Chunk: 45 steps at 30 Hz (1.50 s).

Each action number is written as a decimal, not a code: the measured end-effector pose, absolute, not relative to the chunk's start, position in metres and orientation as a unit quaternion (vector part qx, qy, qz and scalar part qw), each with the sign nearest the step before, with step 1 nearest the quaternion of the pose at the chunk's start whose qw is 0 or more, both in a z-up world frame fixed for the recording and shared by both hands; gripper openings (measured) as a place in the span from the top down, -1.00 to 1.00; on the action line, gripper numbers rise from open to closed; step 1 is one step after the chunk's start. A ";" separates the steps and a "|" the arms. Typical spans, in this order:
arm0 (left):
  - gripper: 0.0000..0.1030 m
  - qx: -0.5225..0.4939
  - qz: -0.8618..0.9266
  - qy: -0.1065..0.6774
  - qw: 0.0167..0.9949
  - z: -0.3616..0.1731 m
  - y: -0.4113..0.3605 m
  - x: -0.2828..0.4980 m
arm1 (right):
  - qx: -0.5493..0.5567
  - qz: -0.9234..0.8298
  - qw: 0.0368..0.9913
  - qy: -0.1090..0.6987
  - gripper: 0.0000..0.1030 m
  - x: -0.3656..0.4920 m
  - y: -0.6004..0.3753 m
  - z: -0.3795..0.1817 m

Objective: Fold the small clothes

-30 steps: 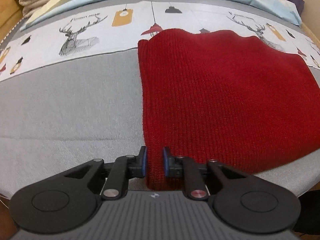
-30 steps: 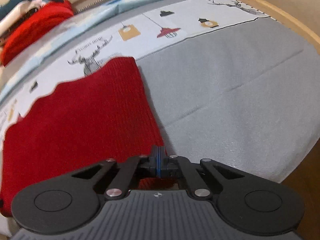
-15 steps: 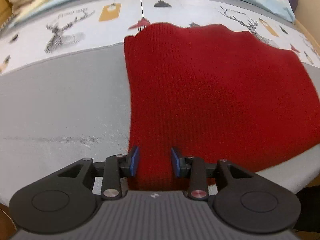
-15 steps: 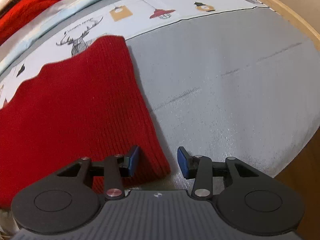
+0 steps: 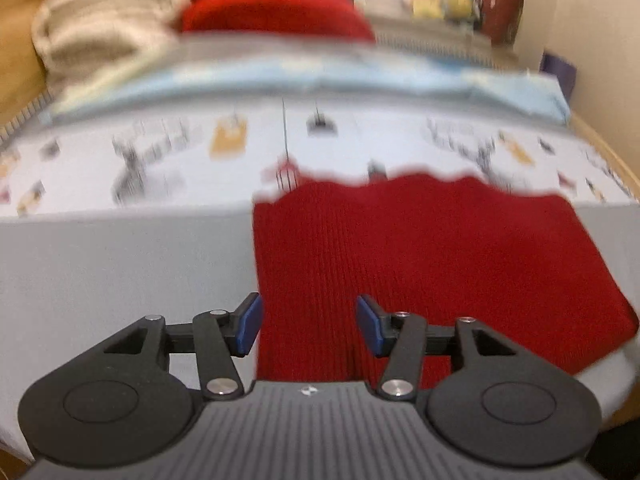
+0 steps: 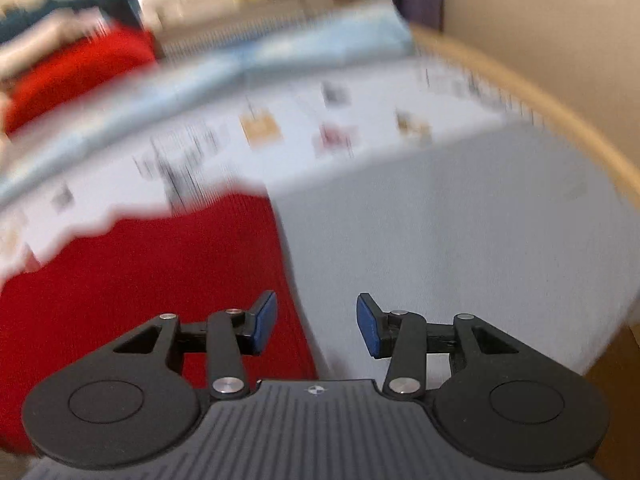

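A dark red knitted garment [image 5: 420,264] lies folded flat on the grey bed sheet [image 5: 120,272]. My left gripper [image 5: 309,326] hovers above its near left corner, jaws still opening, blue pads clear of the knit below. In the right wrist view the same garment [image 6: 140,288] fills the lower left, its right edge running under my right gripper [image 6: 316,324]. That gripper's jaws are opening too, with nothing pressed between them. Both views are motion-blurred.
A white band printed with deer and lamps [image 5: 160,152] crosses the bed behind the garment. Beyond it lie a pale blue pillow [image 5: 360,76], a bright red bundle [image 5: 276,12] and a beige blanket [image 5: 92,40]. A wooden bed frame [image 6: 560,120] curves along the right.
Both grippers have let go of the garment's near edge, spread their jaws and lifted, tilting up so more of the bed's far end shows. The garment stays flat.
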<state>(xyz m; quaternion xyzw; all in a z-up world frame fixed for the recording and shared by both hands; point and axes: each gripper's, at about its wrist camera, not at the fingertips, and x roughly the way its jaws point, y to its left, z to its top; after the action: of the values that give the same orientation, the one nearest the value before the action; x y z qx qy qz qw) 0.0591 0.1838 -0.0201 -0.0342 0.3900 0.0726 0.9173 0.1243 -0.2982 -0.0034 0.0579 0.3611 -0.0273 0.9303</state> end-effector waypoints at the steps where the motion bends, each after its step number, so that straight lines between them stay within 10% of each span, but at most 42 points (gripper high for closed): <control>1: -0.11 -0.030 0.076 0.377 0.923 -0.014 0.181 0.060 | 0.058 -0.021 0.940 0.335 -0.01 0.121 -0.298 0.006; 12: -0.19 -0.011 0.080 0.268 0.960 0.049 0.196 0.054 | 0.076 -0.024 0.953 0.293 -0.05 0.118 -0.272 0.007; 25: -0.15 -0.080 0.118 0.352 0.925 0.024 0.259 0.045 | -0.024 0.076 0.937 0.339 0.00 0.096 -0.141 -0.030; 31: -0.16 -0.112 0.129 0.362 0.916 0.024 0.291 0.031 | -0.017 0.030 0.864 0.503 0.00 0.131 -0.129 -0.090; 45: -0.18 -0.142 0.164 0.360 0.907 0.022 0.355 -0.016 | -0.075 0.157 0.913 0.369 0.00 0.055 0.006 -0.056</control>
<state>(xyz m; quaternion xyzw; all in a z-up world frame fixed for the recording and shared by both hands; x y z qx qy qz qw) -0.0160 0.3554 0.0223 -0.1423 0.3598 0.1640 0.9074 0.0547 0.0059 -0.0563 -0.0750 0.3688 0.1568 0.9131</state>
